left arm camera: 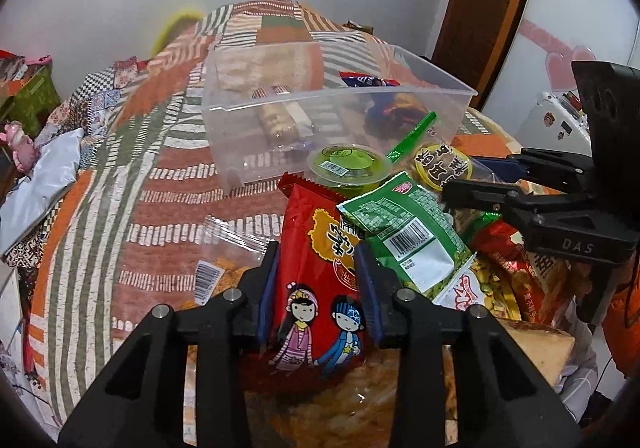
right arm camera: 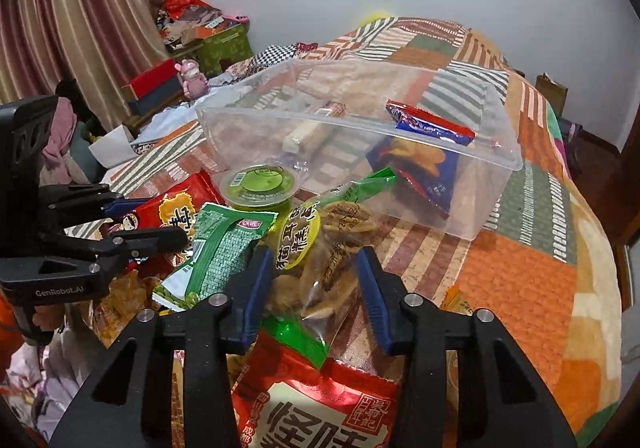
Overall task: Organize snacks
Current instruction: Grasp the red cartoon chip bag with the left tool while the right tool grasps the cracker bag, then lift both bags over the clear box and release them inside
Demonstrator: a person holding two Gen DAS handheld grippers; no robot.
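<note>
Patchwork bedding point(left arm camera: 132, 184) is carrying a clear bin point(left arm camera: 400, 90) behind the snack heap, ready for filling. Left claw point(left arm camera: 318, 280) is straddling the red packet point(left arm camera: 320, 256), right claw point(right arm camera: 316, 280) the crisps bag point(right arm camera: 328, 252); neither is visibly clamping yet.

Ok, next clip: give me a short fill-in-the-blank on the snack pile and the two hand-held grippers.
1. The left hand-held gripper straddles a red snack bag printed with two ____ children.
2. The clear bag of brown chips with a green top seal lies between the fingers of the ____ hand-held gripper.
3. The blue and red chip packet leans inside the clear plastic ____.
4. The round jelly cup has a ____ lid.

Missing words: cartoon; right; tub; green
</note>
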